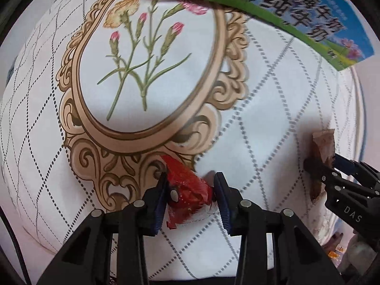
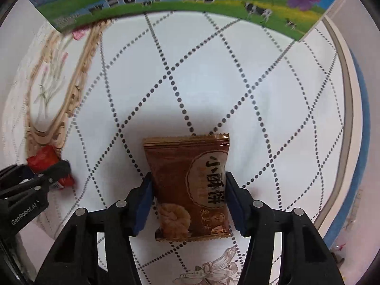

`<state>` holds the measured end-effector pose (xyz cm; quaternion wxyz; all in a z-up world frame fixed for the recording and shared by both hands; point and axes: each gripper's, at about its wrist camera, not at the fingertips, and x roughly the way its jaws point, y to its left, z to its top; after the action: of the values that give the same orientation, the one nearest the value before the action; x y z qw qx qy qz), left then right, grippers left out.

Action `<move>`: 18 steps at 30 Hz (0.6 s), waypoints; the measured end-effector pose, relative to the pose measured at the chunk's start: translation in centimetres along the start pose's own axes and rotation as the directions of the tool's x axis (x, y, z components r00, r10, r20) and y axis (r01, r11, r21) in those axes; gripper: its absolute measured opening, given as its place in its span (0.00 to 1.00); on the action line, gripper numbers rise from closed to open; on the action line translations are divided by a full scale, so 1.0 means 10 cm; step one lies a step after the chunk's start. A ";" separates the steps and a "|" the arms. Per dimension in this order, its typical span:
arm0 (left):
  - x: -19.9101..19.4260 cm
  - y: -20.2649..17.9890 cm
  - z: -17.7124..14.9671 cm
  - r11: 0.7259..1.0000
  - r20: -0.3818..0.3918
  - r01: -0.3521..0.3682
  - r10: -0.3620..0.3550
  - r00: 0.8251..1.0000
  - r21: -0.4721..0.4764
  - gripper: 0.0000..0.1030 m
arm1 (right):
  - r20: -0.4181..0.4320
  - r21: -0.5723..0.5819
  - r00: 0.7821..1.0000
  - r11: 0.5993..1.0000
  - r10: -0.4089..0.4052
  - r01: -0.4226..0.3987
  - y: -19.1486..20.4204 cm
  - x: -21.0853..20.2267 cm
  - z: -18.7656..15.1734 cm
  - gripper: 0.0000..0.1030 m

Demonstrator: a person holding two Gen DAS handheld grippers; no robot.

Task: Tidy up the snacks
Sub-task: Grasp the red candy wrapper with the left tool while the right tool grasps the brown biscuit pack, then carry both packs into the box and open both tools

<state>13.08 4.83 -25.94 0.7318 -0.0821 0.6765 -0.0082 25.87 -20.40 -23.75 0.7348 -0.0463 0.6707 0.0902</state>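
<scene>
Tongs clamp snacks: left tongs [image 1: 190, 187] grip red packet [image 1: 187, 190], right tongs [image 2: 188, 199] brown biscuit packet [image 2: 190, 187].

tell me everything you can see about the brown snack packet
The brown snack packet is a glossy foil-looking pouch with crimped, serrated ends, printed with dark Chinese characters in a pale oval and a picture of a biscuit. It looks sealed and hangs upright, pinched at its sides by the right gripper, above the white quilted cloth.
</scene>
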 end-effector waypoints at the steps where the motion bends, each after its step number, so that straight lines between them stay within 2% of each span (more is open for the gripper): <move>1: -0.06 0.01 -0.01 1.000 0.002 0.007 -0.007 1.000 0.002 0.34 | 0.009 0.007 1.000 1.000 0.014 -0.014 -0.03 -0.04 0.04 0.58; 5: -0.33 -0.12 0.07 0.997 0.020 0.073 -0.073 0.997 0.000 0.34 | 0.059 0.047 0.994 0.995 0.090 -0.093 -0.12 -0.40 0.07 0.57; 8: -0.61 -0.27 0.22 0.993 0.059 0.116 -0.117 0.991 0.017 0.34 | 0.114 0.064 0.982 0.985 0.150 -0.158 -0.19 -0.69 0.13 0.57; 13: -1.09 -0.53 0.64 0.979 0.132 0.189 -0.197 0.971 0.075 0.34 | 0.227 0.062 0.946 0.965 0.233 -0.253 -0.36 -1.20 0.22 0.57; 18: -1.54 -0.89 1.27 0.966 0.204 0.217 -0.242 0.949 0.141 0.34 | 0.330 0.054 0.903 0.950 0.273 -0.307 -0.51 -1.61 0.59 0.57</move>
<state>25.25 -0.69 -8.65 0.7995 -0.1177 0.5758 -0.1239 31.26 -25.38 -7.48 0.8131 0.1079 0.5463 0.1698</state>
